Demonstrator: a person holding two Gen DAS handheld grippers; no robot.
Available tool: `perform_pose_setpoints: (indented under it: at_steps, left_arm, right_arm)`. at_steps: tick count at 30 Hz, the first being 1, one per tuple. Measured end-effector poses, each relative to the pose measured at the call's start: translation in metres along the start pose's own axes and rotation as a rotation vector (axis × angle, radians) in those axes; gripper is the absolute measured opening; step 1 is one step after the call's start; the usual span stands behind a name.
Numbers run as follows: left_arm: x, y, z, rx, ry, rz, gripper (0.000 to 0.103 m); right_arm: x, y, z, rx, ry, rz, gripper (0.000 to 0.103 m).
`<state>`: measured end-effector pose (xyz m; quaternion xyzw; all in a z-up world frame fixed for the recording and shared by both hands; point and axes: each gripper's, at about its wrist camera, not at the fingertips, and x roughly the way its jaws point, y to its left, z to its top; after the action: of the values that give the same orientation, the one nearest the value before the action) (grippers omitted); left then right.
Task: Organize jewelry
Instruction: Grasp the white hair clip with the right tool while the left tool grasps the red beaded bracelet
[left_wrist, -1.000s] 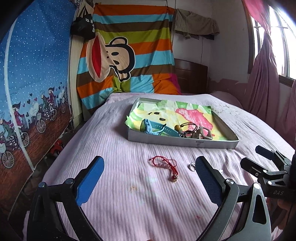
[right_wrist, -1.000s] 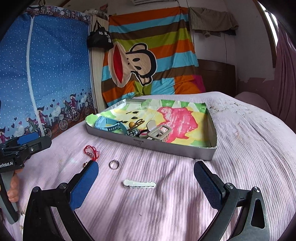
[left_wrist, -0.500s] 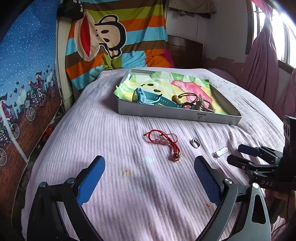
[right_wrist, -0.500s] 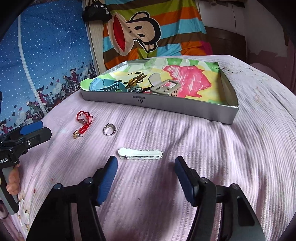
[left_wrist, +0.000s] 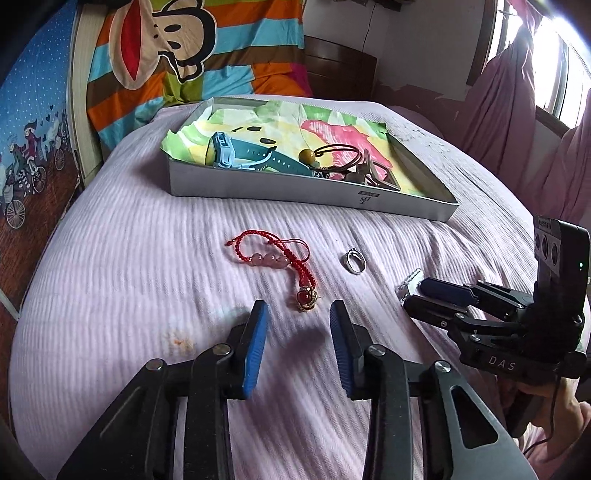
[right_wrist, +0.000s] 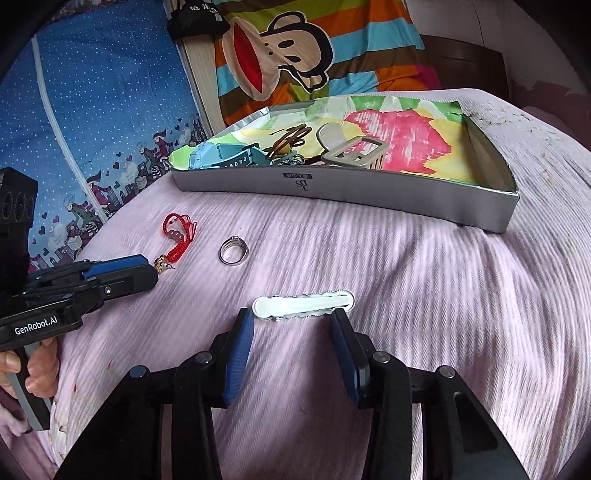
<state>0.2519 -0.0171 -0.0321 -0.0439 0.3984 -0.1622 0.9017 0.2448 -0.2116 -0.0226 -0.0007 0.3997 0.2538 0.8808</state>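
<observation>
A red cord bracelet (left_wrist: 275, 262) with pink beads and a gold charm lies on the lilac bedspread. My left gripper (left_wrist: 297, 314) is open, its tips just short of the charm. A silver ring (left_wrist: 355, 261) lies to the right. A white hair clip (right_wrist: 303, 305) lies crosswise just beyond my open right gripper (right_wrist: 291, 323). The bracelet (right_wrist: 177, 238) and ring (right_wrist: 233, 250) also show in the right wrist view. A grey tray (left_wrist: 295, 186) lined with coloured paper holds a blue watch (left_wrist: 251, 157), a beaded hair tie and a buckle.
The tray (right_wrist: 369, 195) stands at the far side of the bed. A striped monkey-print blanket (left_wrist: 177, 48) hangs behind it, a blue printed panel (right_wrist: 92, 110) at left. Pink curtains (left_wrist: 517, 110) hang at right. The bed edge drops off at left.
Both grippers have lowered toward the bedspread and their jaws have narrowed. The left has closed in on the bracelet's charm, the right on the hair clip.
</observation>
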Motion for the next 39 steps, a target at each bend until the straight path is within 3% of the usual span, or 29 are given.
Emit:
perform_pose_setpoints:
  at_steps: [9, 13, 18, 27, 33, 36, 39]
  left_arm:
    - [0.011, 0.004, 0.003, -0.037, -0.001, -0.013, 0.024]
    - [0.013, 0.014, -0.002, -0.078, -0.017, -0.018, 0.015]
    - [0.01, 0.024, -0.004, -0.128, -0.031, -0.047, 0.009]
    - [0.011, 0.023, -0.005, -0.135, -0.038, -0.06, 0.009]
    - [0.006, 0.024, -0.011, -0.147, -0.058, -0.089, 0.008]
    - [0.001, 0.024, -0.014, -0.15, -0.07, -0.097, 0.008]
    - [-0.003, 0.022, -0.017, -0.145, -0.08, -0.096, 0.008]
  right_arm:
    - [0.006, -0.012, 0.008, 0.094, -0.018, 0.049, 0.041]
    - [0.007, -0.013, 0.012, 0.112, -0.021, 0.043, 0.041]
    - [0.012, -0.012, 0.019, 0.125, -0.031, 0.045, 0.051]
    - [0.025, -0.003, 0.029, 0.092, -0.038, -0.045, 0.052]
    - [0.026, -0.001, 0.025, 0.08, -0.048, -0.124, 0.028]
    - [0.024, -0.014, 0.022, 0.137, -0.058, -0.096, 0.015]
    - [0.02, -0.024, 0.019, 0.189, -0.061, -0.047, 0.013]
